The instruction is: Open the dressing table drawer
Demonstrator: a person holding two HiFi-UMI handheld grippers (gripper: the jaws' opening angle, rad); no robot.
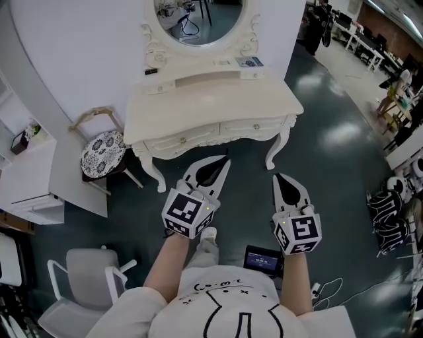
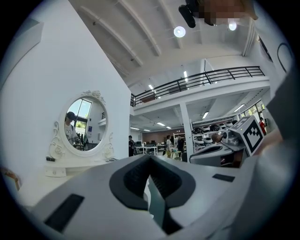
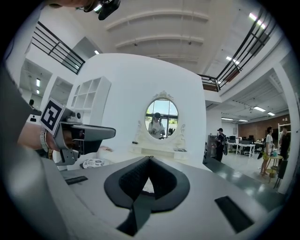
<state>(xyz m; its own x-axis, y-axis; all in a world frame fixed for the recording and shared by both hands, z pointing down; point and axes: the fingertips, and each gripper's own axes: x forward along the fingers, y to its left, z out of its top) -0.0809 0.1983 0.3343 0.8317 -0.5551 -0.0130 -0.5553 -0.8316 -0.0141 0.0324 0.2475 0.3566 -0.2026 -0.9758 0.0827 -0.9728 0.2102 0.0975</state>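
Observation:
The cream dressing table (image 1: 218, 99) stands ahead under its oval mirror (image 1: 198, 20). Two drawers sit closed in its front, the left drawer (image 1: 183, 140) and the right drawer (image 1: 256, 127), each with a small knob. My left gripper (image 1: 226, 162) is shut and empty, its tips just short of the table's front, below the gap between the drawers. My right gripper (image 1: 276, 176) is also shut and empty, by the table's right front leg. The left gripper (image 2: 150, 158) view shows the mirror (image 2: 84, 124) off to the left. Past the tips of the right gripper (image 3: 149, 158) lies the mirror (image 3: 162, 119), straight ahead.
A stool with a patterned seat (image 1: 102, 153) stands left of the table, beside a white cabinet (image 1: 33, 178). A grey chair (image 1: 86, 277) is at the lower left. A dark device (image 1: 263, 259) and cables lie on the floor by my feet. People stand far behind.

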